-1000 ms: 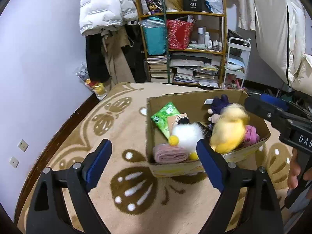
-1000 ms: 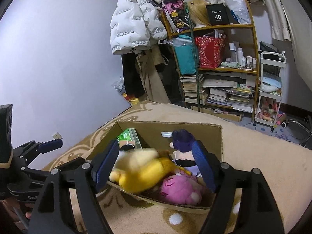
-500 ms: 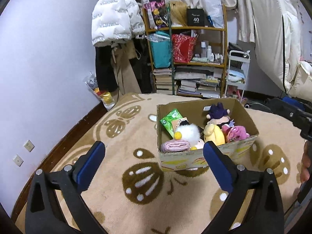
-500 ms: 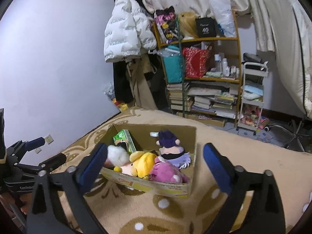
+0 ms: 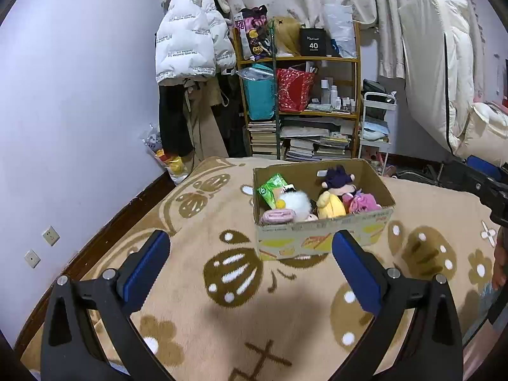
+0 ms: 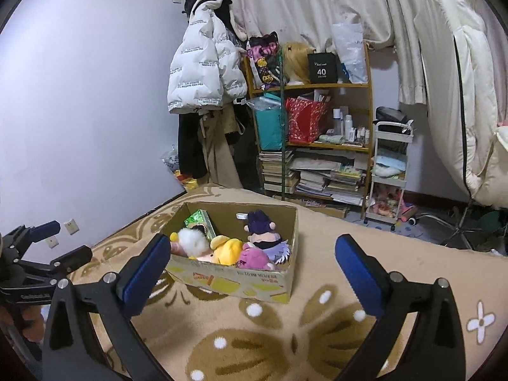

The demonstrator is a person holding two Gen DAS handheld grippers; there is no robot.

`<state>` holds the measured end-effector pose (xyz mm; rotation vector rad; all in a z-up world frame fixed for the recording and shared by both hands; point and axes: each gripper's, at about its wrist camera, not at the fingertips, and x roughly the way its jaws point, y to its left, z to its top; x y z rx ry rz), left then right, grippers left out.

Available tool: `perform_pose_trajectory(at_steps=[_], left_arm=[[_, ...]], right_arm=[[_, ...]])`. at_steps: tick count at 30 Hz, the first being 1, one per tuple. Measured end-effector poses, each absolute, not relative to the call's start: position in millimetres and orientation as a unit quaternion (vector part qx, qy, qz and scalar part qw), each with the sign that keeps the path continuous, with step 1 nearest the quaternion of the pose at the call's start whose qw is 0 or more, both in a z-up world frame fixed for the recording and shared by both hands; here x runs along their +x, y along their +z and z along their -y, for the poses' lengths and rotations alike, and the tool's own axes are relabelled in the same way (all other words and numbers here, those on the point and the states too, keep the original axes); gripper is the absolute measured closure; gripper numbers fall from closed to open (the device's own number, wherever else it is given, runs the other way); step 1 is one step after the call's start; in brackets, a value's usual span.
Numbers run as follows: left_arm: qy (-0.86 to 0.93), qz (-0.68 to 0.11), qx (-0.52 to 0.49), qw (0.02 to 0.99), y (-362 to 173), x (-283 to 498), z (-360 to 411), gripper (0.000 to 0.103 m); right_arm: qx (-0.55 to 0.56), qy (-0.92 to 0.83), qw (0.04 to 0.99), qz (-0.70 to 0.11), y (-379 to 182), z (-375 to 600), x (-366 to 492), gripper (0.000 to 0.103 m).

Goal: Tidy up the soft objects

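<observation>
Left wrist view: the left gripper hovers over the rug with its blue pads spread wide and nothing between them. Ahead of it, well apart, an open box sits on the rug. Inside lie a yellow plush, a white fluffy toy, a pink plush, a purple-haired doll against the far wall, a pink roll in the near left corner and a green pack leaning on the left wall. A shelf stands behind.

Right wrist view: the right gripper is also spread wide and holds nothing, raised above the rug. The box lies ahead and left, its near corner behind the left pad. The yellow plush lies in the middle, between the white toy and the pink plush, with the doll behind
</observation>
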<state>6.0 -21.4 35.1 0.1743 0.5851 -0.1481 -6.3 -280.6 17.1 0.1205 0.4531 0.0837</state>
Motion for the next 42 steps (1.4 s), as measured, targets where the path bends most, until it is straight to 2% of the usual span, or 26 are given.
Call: perform_pose_trajectory(at_steps=[10, 30, 42], left_arm=[[-0.086, -0.285, 0.11, 0.948, 30, -9, 28, 0.002], [-0.085, -0.318, 0.095, 0.939, 7, 19, 26, 0.002], [-0.087, -0.31, 0.101, 0.941, 9, 19, 26, 0.002]], right_arm=[[0.054, 0.028, 0.971, -0.232, 11, 280, -22, 0.0], [0.044, 0.012, 0.962, -0.271, -13, 280, -2, 0.0], [0.043, 0.012, 0.961, -0.272, -15, 280, -2, 0.0]])
